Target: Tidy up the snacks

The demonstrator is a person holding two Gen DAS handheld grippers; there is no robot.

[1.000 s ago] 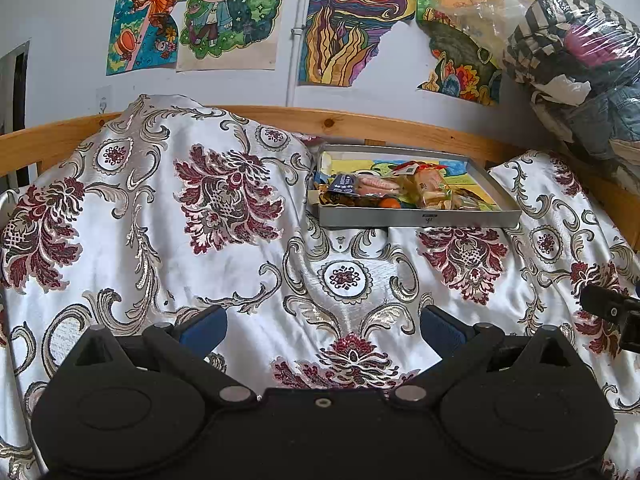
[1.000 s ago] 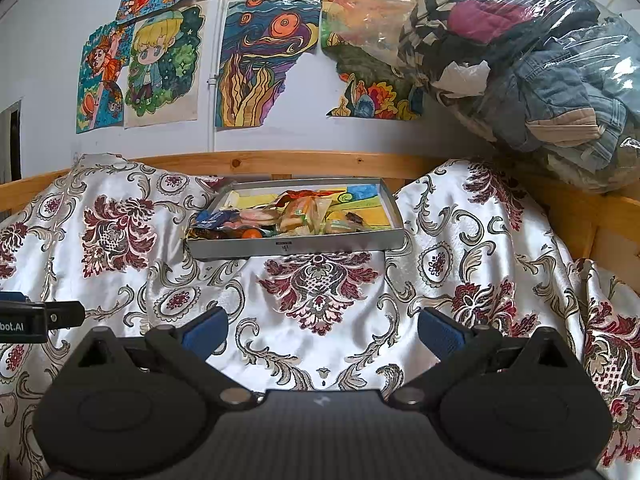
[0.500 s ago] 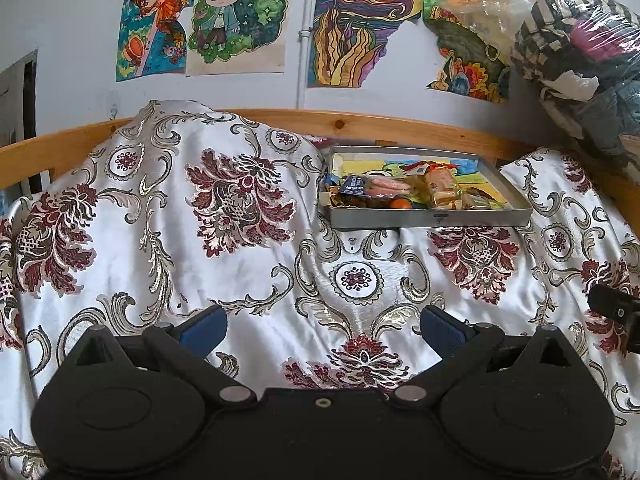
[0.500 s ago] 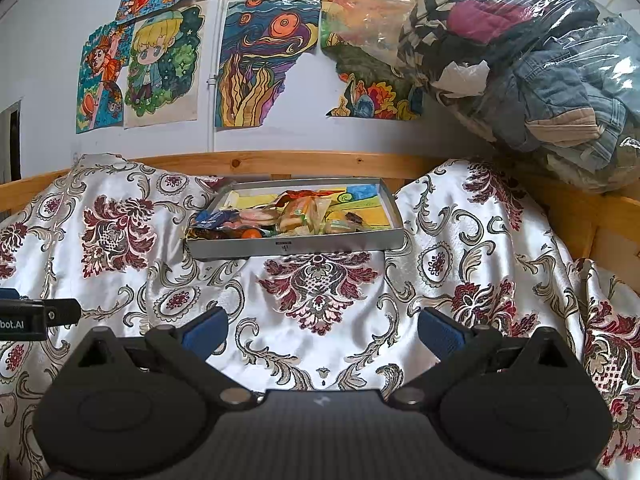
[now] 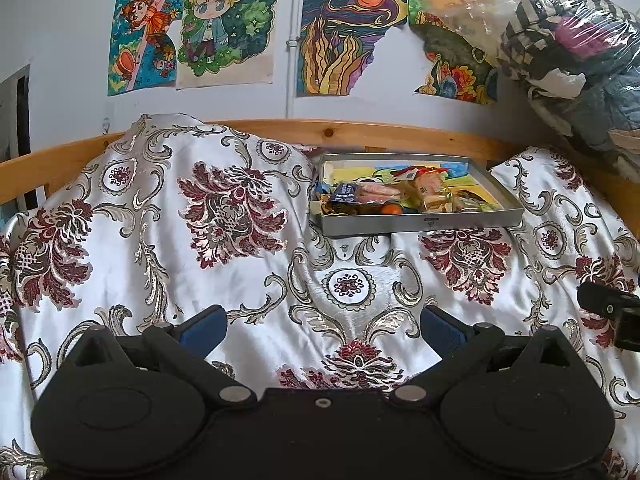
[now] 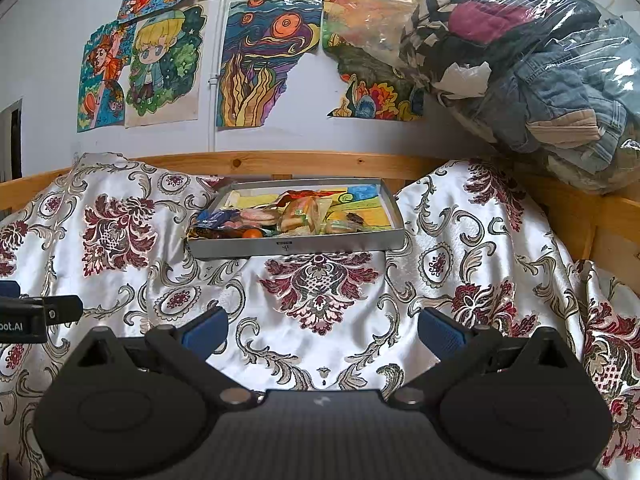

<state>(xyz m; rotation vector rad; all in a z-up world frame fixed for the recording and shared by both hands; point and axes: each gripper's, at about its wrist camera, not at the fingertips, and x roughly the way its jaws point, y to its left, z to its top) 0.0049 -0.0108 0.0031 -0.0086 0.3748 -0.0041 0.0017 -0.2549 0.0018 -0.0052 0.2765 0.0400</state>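
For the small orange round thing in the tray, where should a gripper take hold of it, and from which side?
Grip the orange ball across its middle, coming from above. It sits low against the tray's near wall, which blocks a level approach from the front, and wrapped snacks crowd it behind and to the right. Being round, any pair of opposite sides would likely do. Both the left gripper and right gripper are open.
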